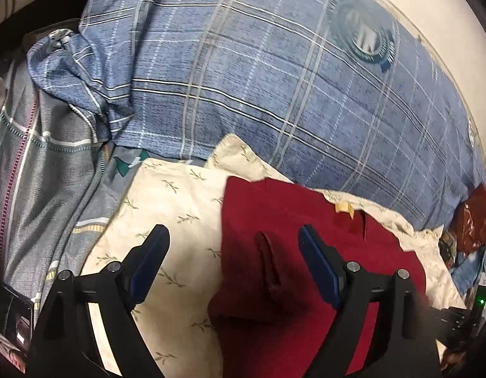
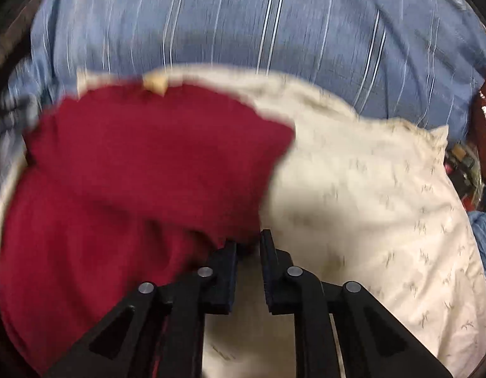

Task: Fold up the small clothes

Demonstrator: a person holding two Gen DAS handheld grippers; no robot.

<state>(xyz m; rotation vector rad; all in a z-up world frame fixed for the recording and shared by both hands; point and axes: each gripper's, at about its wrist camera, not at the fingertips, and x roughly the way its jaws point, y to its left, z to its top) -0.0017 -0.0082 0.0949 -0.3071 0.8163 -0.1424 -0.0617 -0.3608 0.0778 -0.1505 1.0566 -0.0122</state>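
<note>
A dark red garment [image 1: 274,208] lies on a cream cloth with a leaf print [image 1: 180,195], a pale tag [image 1: 344,208] at its far edge. My left gripper [image 1: 233,233] hangs open just above it, one finger over the cream cloth, the other over the red fabric. In the blurred right wrist view the red garment [image 2: 148,157] covers the left half of the cream cloth [image 2: 369,189]. My right gripper [image 2: 249,241] is shut on the garment's near right corner, which is bunched between the fingertips.
Blue plaid bedding [image 1: 274,78] fills the far side, also as blue plaid bedding [image 2: 243,31]. Grey striped bedding [image 1: 38,173] lies at the left with a dark flat object [image 1: 13,315] on it. A shiny red-brown bag [image 2: 485,126] and clutter sit at the right edge.
</note>
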